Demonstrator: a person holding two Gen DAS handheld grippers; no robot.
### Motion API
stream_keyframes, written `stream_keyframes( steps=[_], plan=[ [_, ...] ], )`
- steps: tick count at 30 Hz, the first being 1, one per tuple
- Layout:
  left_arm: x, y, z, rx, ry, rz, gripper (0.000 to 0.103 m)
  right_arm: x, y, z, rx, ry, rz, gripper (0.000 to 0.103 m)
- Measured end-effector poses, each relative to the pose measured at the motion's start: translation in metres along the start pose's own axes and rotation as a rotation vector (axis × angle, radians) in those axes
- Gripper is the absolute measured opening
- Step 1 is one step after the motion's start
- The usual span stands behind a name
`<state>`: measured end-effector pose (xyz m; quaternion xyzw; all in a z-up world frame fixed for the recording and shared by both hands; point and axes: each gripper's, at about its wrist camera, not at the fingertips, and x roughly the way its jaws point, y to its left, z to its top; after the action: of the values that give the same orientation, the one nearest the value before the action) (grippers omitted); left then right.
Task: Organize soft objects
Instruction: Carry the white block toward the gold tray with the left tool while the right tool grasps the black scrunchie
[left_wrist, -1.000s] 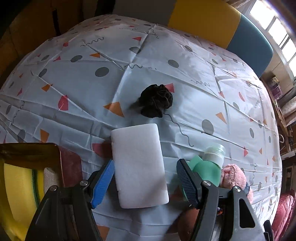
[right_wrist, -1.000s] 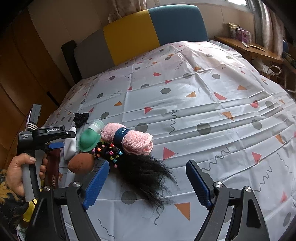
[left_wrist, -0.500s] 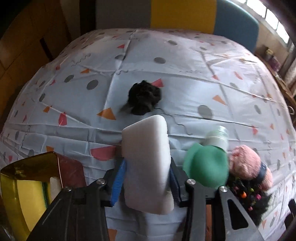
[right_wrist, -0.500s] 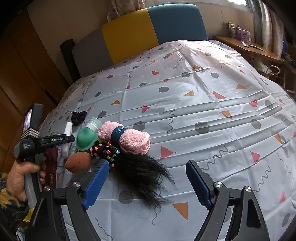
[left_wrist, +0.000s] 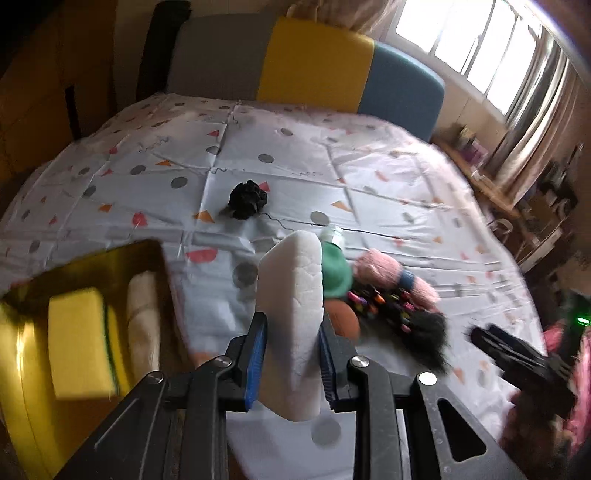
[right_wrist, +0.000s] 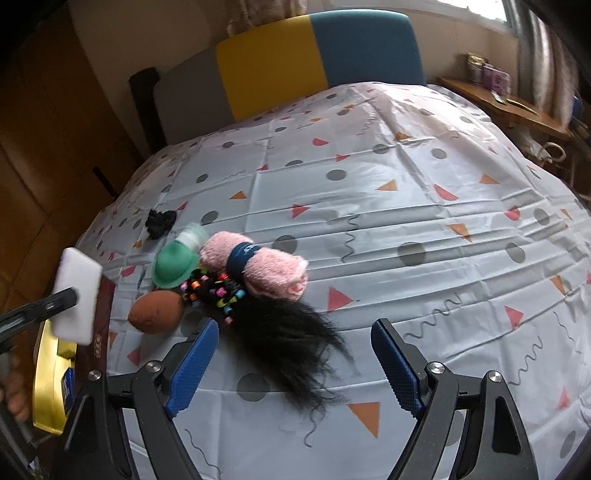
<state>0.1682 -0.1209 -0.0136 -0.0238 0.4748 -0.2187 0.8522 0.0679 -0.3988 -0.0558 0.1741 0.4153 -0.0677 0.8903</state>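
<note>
1. A tablecloth (right_wrist: 406, 192) printed with dots, triangles and squiggles is spread over the whole surface.
2. At centre left a black scrunchie (right_wrist: 159, 221), green-capped bottle (right_wrist: 175, 264), rolled pink towel (right_wrist: 258, 264), brown sponge (right_wrist: 157, 312) and beaded black hairpiece (right_wrist: 273, 325) are laid.
3. A gold box (left_wrist: 74, 295) is seen at the lower left edge.

Both wrist views look steeply down, close over the patterned tablecloth (left_wrist: 369, 173), sharing its clustered items.

Daylit window (left_wrist: 476, 48), tricolour headboard (left_wrist: 317, 62)
</note>
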Motion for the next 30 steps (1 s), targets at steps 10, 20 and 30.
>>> stream_keyframes(
  steps=[10, 20, 30],
  plan=[
    [-0.07, 0.049, -0.05, -0.053, -0.11, -0.014, 0.026, 0.031, 0.088, 0.027, -0.074, 0.048, 0.168, 0.075],
    [-0.093, 0.09, -0.079, -0.085, -0.162, 0.029, 0.026, 0.123, 0.192, 0.098, -0.151, 0.127, 0.176, 0.066],
    [-0.09, 0.114, -0.087, -0.141, -0.143, 0.022, 0.026, 0.202, 0.233, 0.129, -0.121, 0.205, 0.123, 0.066]
  ],
)
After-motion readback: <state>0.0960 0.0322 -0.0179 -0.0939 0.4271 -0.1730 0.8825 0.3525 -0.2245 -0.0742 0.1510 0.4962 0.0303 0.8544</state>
